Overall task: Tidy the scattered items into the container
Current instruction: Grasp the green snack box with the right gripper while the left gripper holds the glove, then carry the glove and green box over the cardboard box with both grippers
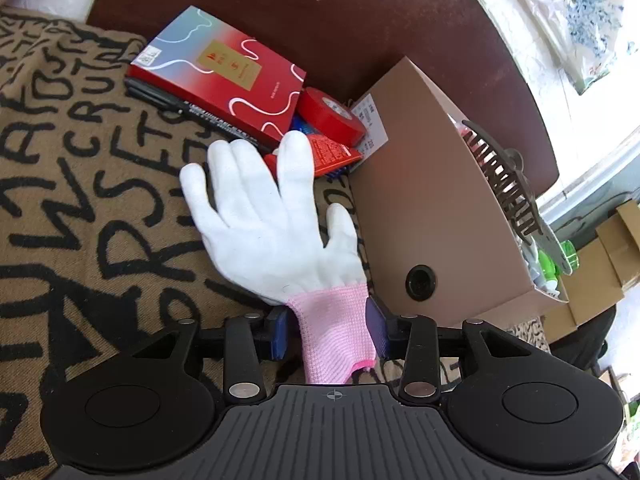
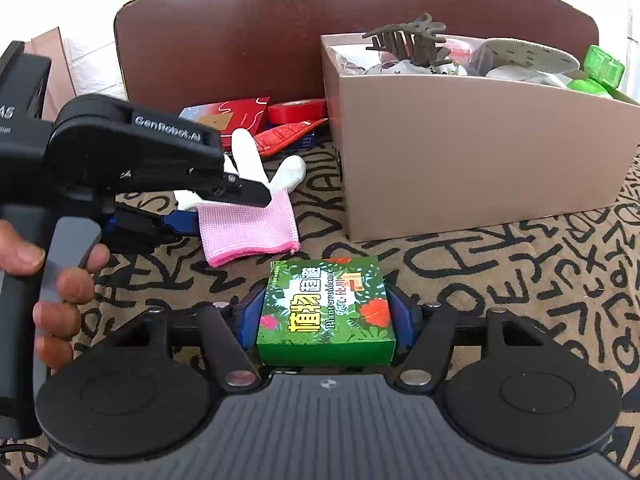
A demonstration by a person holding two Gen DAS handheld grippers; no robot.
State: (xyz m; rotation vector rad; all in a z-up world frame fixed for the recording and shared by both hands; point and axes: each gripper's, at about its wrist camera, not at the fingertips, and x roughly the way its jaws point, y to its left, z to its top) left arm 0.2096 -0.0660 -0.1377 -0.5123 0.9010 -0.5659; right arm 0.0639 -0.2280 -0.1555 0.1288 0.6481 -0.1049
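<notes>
The left tool (image 1: 330,330) is closed on the pink cuff of a white glove (image 1: 264,216), its blue pads pressed against the cuff on either side; the glove lies flat on the patterned cloth (image 1: 80,184) that covers the table, its long axis running from the cuff at the tool away to the fingertips, which point toward the far pile of items; its index finger lies over a red packet (image 1: 332,154), and the thumb points toward the brown cardboard box (image 1: 432,208) just beside it. In the right wrist view the same glove (image 2: 256,204) shows from the side, cuff toward the camera and fingers away, with the left tool (image 2: 224,210) clamped on the cuff and a bare hand (image 2: 52,280) around its handle.

The right tool (image 2: 326,316) holds a green box (image 2: 326,312) printed with leaves and red flowers; the blue pads press its two short sides; the box sits on the cloth with its printed top face up.

Beyond the glove lie a flat red-and-blue box (image 1: 220,72), a roll of red tape (image 1: 332,114) and a black marker (image 1: 192,110), close together; the cardboard box stands upright, open-topped and crowded, a dark hair claw (image 2: 408,42) on top of its contents.
</notes>
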